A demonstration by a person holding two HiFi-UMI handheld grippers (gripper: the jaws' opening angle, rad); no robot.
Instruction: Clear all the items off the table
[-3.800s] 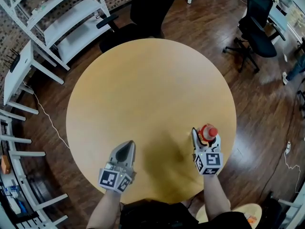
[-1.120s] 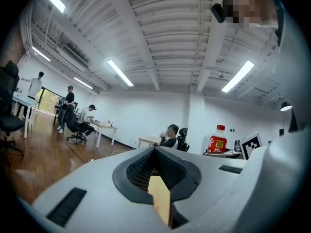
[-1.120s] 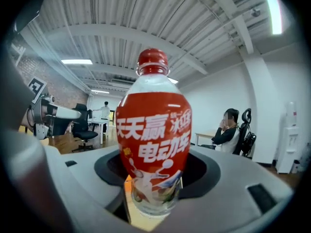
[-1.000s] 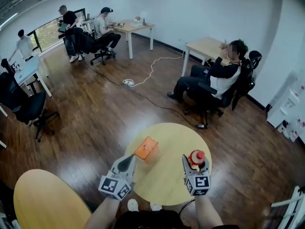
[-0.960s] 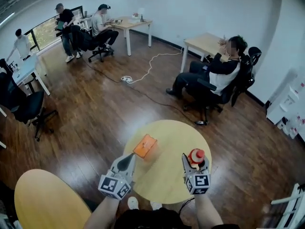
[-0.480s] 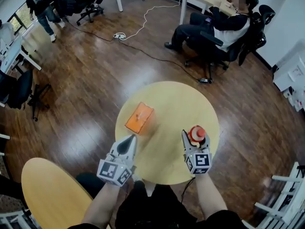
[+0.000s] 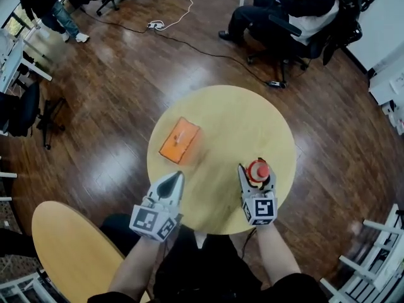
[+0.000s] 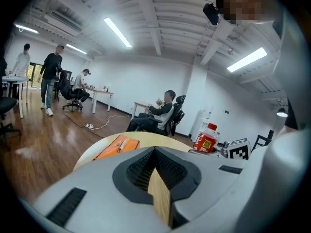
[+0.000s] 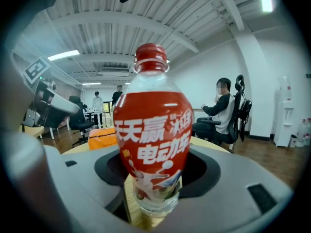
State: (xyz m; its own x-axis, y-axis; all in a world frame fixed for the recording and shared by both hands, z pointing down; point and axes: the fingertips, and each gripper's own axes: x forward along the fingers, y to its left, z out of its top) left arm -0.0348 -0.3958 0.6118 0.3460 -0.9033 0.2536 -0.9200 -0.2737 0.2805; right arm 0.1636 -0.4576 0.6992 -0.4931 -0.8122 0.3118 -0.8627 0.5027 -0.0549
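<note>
Nearest, at the near edge of the round table (image 7: 233, 115), the left gripper (image 7: 175, 178) hangs over the rim with its jaws pressed fully together and nothing between them. The left gripper view shows the two dark pads meeting in a single seam (image 8: 155, 165).

Also above the near side of the table, towards its right edge, the right gripper (image 7: 257, 174) has its jaws spread wide and clamped on the bottle (image 7: 258, 168). The bottle stands upright between the jaws. In the right gripper view its clear base sits down in the gap (image 9: 153, 198), and its red label and red cap rise above the pads (image 9: 151, 125). Whether the base touches the table top cannot be told from these views. The left gripper view catches the same bottle (image 8: 206, 141) off to the right over the table, well apart from the left gripper.

Farther in, on the left half of the table, an orange packet (image 7: 178, 140) lies flat. It is just ahead of the left gripper but not touching it, and well apart from the bottle. Both gripper views show it low on the table top (image 8: 118, 145) (image 9: 102, 136).

Beyond the far side of the table, a seated person (image 7: 297, 8) occupies an office chair on the wooden floor (image 7: 113, 106). A white cable (image 7: 189, 8) trails across the boards there. Behind the near-left of the table sits a second round table (image 7: 69, 245).
</note>
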